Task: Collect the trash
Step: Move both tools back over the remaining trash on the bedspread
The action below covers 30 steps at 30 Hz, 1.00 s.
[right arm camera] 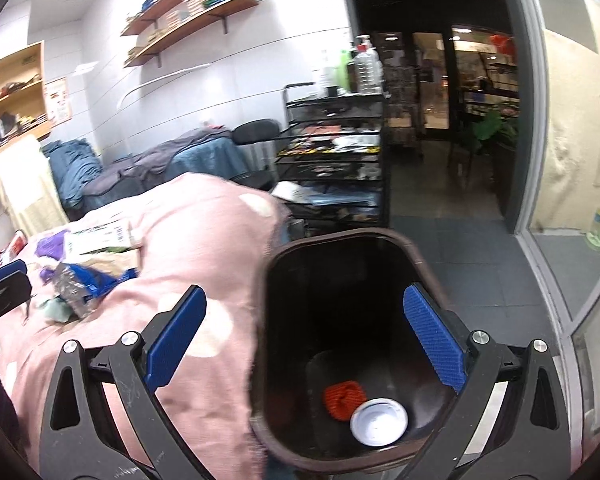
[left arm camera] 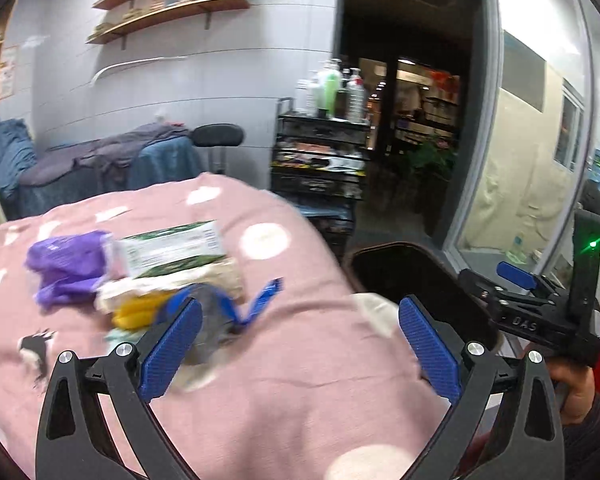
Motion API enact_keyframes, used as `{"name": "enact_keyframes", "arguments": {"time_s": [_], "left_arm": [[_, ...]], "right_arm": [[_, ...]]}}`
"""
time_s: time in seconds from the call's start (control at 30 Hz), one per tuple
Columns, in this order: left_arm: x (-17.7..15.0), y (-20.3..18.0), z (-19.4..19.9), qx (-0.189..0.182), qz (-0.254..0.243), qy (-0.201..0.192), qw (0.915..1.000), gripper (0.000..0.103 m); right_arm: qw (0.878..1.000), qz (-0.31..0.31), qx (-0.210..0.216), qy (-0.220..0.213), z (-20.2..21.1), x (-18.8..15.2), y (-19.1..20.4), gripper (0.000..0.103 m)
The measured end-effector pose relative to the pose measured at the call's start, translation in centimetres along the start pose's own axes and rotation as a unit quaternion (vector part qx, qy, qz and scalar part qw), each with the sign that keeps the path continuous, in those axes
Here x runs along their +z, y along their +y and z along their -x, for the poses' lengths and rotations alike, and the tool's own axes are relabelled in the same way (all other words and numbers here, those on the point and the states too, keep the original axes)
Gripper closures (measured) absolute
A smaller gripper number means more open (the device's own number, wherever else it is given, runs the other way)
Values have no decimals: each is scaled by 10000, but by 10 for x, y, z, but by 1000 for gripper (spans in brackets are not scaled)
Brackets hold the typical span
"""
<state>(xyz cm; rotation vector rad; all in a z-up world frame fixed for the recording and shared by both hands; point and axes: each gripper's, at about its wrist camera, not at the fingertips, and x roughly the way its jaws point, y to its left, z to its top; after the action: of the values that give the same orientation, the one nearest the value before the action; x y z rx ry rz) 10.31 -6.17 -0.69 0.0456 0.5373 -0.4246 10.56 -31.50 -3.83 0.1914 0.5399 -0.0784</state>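
Note:
A heap of trash lies on the pink spotted blanket (left arm camera: 292,380): a purple bag (left arm camera: 66,268), a green-and-white packet (left arm camera: 172,246), a yellow wrapper (left arm camera: 134,314) and a blue-and-silver wrapper (left arm camera: 216,312). My left gripper (left arm camera: 300,352) is open and empty just in front of the heap. A dark bin (right arm camera: 380,240) stands beside the bed; a white lid (right arm camera: 378,422) and an orange item (right arm camera: 342,398) lie inside. My right gripper (right arm camera: 306,340) is open and empty over the bin's mouth. The bin (left arm camera: 420,276) and right gripper (left arm camera: 516,276) also show in the left wrist view.
A black wire cart (right arm camera: 332,152) with bottles on top stands behind the bed. A massage bed with blue and grey covers (left arm camera: 100,164) is against the wall under wooden shelves (left arm camera: 168,4). A dark doorway (right arm camera: 440,100) and a glass wall (right arm camera: 572,120) are at the right.

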Motion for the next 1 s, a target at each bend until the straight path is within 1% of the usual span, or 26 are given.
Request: {"name": "enact_keyframes", "arguments": {"time_s": [0.1, 0.27, 0.43, 0.57, 0.63, 0.7, 0.8, 0.87, 0.97, 1.0], "left_arm": [[-5, 19, 9, 206, 85, -13, 9998, 5], [-17, 60, 24, 577, 413, -38, 9975, 5], [-33, 107, 33, 988, 868, 73, 9913, 6], [-44, 141, 42, 1291, 1095, 174, 9854, 6], [-45, 156, 43, 1412, 1141, 213, 9832, 8], [-45, 171, 39, 1603, 1119, 292, 9803, 12], [-45, 191, 36, 1677, 1202, 454, 9774, 16], [-47, 204, 34, 1642, 1305, 561, 9761, 16], [-47, 214, 31, 1732, 1348, 641, 9735, 21], [-47, 215, 31, 1685, 1381, 642, 9739, 21]], "right_arm": [[9996, 139, 229, 87, -4, 0, 19, 6], [9965, 481, 648, 236, -12, -1, 60, 6], [9897, 793, 1095, 468, -20, -2, 95, 6], [9832, 1007, 1363, 676, -31, -3, 120, 6], [9800, 1110, 1453, 780, -37, -3, 131, 6], [9766, 1236, 1536, 860, -41, -2, 142, 6], [9722, 1427, 1589, 961, -48, -3, 154, 6], [9692, 1527, 1640, 1026, -54, -3, 160, 6], [9668, 1601, 1679, 1071, -61, 1, 168, 6], [9652, 1632, 1738, 1074, -62, 2, 171, 6]]}}
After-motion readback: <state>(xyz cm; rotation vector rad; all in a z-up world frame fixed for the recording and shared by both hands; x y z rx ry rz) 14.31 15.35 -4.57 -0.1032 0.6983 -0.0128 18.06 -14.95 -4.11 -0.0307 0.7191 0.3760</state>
